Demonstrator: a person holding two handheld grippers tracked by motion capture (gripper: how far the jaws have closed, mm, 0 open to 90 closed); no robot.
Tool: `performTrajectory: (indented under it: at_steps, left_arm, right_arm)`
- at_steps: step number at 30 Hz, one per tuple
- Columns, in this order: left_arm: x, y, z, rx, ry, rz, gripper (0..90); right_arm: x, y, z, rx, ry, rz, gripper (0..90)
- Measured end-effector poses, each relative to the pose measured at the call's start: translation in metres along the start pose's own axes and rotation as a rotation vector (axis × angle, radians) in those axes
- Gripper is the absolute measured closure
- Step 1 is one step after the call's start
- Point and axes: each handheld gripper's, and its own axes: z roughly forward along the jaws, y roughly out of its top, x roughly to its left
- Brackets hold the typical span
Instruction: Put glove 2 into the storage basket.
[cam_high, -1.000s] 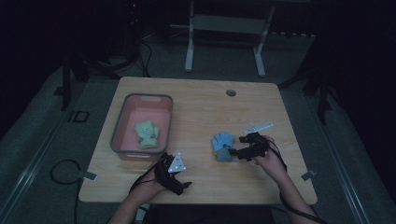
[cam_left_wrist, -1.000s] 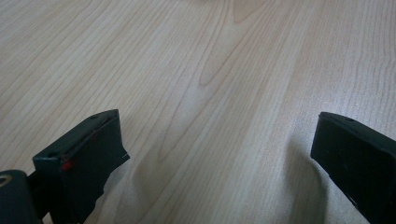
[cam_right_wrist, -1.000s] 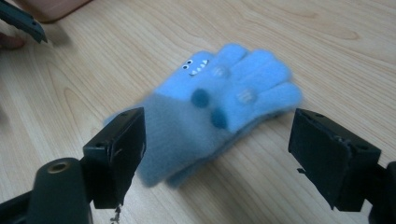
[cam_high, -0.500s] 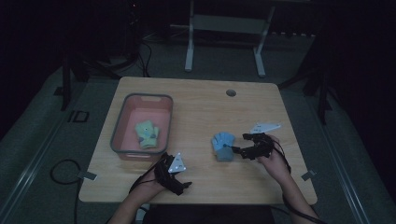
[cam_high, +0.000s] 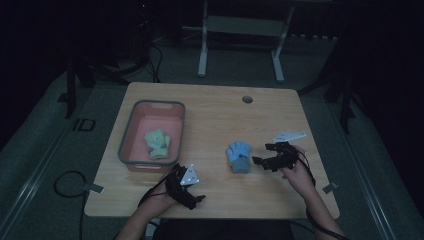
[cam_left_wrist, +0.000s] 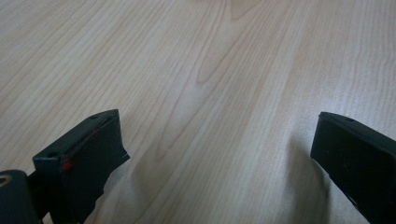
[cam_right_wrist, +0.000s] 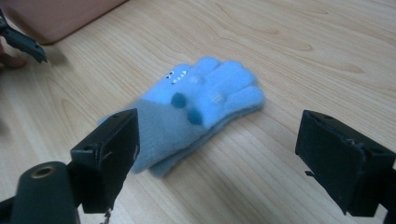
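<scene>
A light blue glove (cam_high: 239, 157) with a grey cuff lies flat on the wooden table (cam_high: 215, 115), right of centre. My right gripper (cam_high: 262, 153) stands open just right of it, not touching. In the right gripper view the blue glove (cam_right_wrist: 201, 102) lies ahead between the wide-open jaws of the right gripper (cam_right_wrist: 217, 130). A green glove (cam_high: 157, 144) rests inside a pink tray (cam_high: 131, 135) at the left. My left gripper (cam_high: 194, 190) sits near the front edge; in its own view the left gripper (cam_left_wrist: 217, 135) is open over bare wood.
A round cable hole (cam_high: 247, 99) is near the table's far edge. The pink tray's corner (cam_right_wrist: 60, 14) shows at the top left of the right gripper view. A metal stand (cam_high: 240, 30) and cables are on the floor behind the table.
My right gripper has drawn back a little to the right, away from the blue glove, which stays in place. The left gripper has not moved.
</scene>
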Motion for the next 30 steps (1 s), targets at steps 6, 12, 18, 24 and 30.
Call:
performTrajectory:
  at_steps: [6,12,18,24,30]
  left_arm:
    - [-0.002,0.006,-0.003,-0.024,-0.011,0.002,2.5]
    - [-0.006,0.018,-0.002,-0.012,-0.017,0.011,2.8]
    - [-0.008,0.031,-0.003,0.014,-0.08,-0.014,3.3]
    - [-0.007,0.043,-0.004,-0.01,-0.061,-0.003,3.4]
    - [-0.003,0.057,-0.003,-0.028,-0.063,0.029,3.4]
  right_arm:
    - [-0.002,-0.001,-0.012,-0.023,-0.001,0.016,12.6]
    - [-0.001,-0.003,-0.016,-0.014,0.009,0.002,12.4]
    - [-0.002,-0.004,-0.016,-0.006,0.032,0.011,14.6]
    - [-0.003,-0.002,-0.018,-0.012,0.032,-0.043,25.6]
    - [-0.005,-0.001,-0.017,-0.003,0.027,-0.031,27.6]
